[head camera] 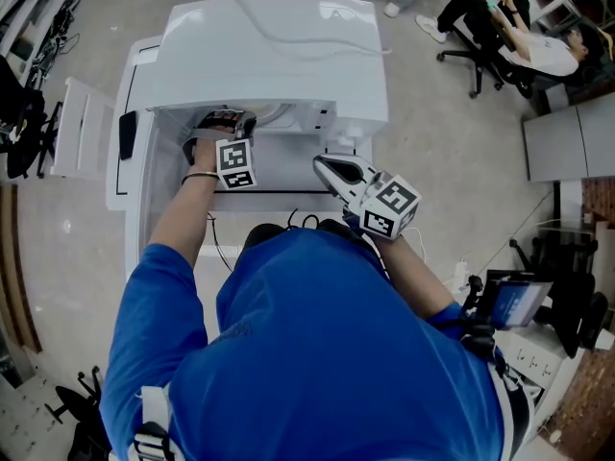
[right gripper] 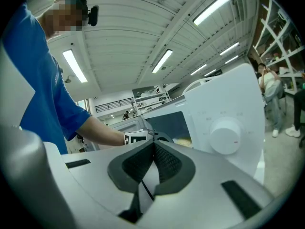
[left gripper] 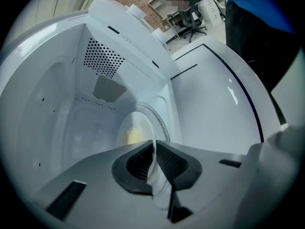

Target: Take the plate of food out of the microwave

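From the head view, my left gripper (head camera: 229, 119) is reached into the open mouth of the microwave (head camera: 279, 56), while my right gripper (head camera: 329, 167) hangs outside in front of it, touching nothing. In the left gripper view, my left jaws are pinching the thin near rim of the plate (left gripper: 141, 124), which lies inside the cavity with the yellow food (left gripper: 132, 136) on it. That bite is on one edge only, so I judge the main danger is the plate tipping down at its far side as I draw it out, letting the food slide off or the rim slip from the pads. A hurried pull could also knock the plate against the cavity's wall or sill. In the right gripper view, my right jaws are pressed together on nothing, facing the control panel with its knob (right gripper: 226, 136). Shut like this, they cannot quickly catch the plate's free side, so I think a one-sided carry is the weak point.
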A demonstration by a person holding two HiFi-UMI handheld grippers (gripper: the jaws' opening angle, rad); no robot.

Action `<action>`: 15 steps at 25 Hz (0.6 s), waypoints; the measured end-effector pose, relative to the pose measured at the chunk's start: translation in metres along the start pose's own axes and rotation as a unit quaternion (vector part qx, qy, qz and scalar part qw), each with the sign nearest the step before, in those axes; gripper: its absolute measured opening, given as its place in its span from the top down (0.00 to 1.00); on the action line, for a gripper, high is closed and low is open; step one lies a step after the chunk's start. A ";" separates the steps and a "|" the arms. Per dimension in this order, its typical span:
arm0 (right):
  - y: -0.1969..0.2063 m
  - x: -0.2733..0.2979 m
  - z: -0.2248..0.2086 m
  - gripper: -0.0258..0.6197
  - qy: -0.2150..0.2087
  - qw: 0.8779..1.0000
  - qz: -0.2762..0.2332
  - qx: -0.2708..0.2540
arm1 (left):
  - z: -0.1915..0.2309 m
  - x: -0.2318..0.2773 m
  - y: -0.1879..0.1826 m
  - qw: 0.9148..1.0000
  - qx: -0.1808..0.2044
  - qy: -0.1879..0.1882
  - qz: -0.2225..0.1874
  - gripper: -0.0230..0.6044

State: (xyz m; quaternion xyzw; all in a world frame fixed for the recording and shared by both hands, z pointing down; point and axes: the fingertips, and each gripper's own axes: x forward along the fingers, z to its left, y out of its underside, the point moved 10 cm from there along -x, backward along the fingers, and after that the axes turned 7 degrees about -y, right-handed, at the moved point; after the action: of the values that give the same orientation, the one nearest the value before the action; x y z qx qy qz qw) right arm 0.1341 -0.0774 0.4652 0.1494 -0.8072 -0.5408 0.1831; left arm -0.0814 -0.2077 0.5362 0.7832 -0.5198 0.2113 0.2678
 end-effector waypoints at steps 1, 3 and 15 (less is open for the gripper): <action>0.001 -0.001 0.000 0.96 0.000 1.000 0.000 0.001 | 0.000 0.000 -0.001 1.000 -0.004 0.000 0.000 0.91; 0.001 -0.002 0.000 0.96 0.001 1.000 0.001 0.003 | 0.000 -0.001 -0.001 1.000 -0.010 -0.001 -0.001 0.91; 0.009 0.003 -0.005 0.96 -0.008 1.000 0.011 0.017 | -0.011 -0.017 0.002 0.999 -0.043 -0.006 -0.003 0.91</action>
State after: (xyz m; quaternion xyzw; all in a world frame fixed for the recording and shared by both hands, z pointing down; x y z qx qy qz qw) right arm 0.1334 -0.0797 0.4757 0.1388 -0.8195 -0.5261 0.1800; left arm -0.0900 -0.1897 0.5350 0.7738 -0.5275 0.1835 0.2988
